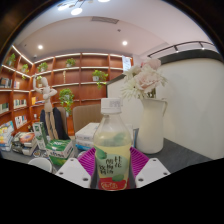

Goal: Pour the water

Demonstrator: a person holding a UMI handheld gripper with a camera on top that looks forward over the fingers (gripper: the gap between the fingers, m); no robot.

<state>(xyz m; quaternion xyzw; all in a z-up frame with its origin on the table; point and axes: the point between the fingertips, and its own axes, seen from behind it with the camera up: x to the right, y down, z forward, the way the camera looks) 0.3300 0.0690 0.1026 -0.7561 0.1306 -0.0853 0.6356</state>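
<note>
At the lower middle of the frame, the gripper (111, 163) has both purple pads (88, 161) pressed against a clear plastic bottle with a white cap and green label (111, 143), clamping it upright between the fingers. To the right of it stands a tall white ceramic vase (151, 124) holding pale pink flowers (146, 77) on the dark table (180, 153). Wooden shelves with green plants (60, 85) fill the upper left
</note>
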